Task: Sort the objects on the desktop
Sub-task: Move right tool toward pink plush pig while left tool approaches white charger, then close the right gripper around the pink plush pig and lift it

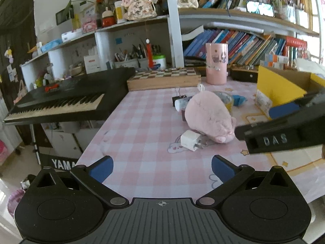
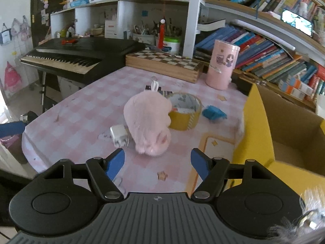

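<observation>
A pink plush pig (image 2: 147,122) lies mid-table, also in the left wrist view (image 1: 209,118). A white charger plug (image 2: 118,135) lies against its left side, also in the left wrist view (image 1: 192,140). A yellow tape roll (image 2: 183,111), a blue crumpled wrapper (image 2: 213,112) and a black binder clip (image 1: 178,98) lie behind the pig. My right gripper (image 2: 157,162) is open and empty, just in front of the pig. My left gripper (image 1: 162,168) is open and empty, short of the plug. The right gripper's body (image 1: 284,130) shows at the right of the left wrist view.
An open yellow cardboard box (image 2: 284,134) stands at the right. A pink cylinder tin (image 2: 221,65) and a wooden chessboard box (image 2: 164,65) stand at the back. A black keyboard (image 1: 67,99) adjoins the table's left. Bookshelves fill the back wall.
</observation>
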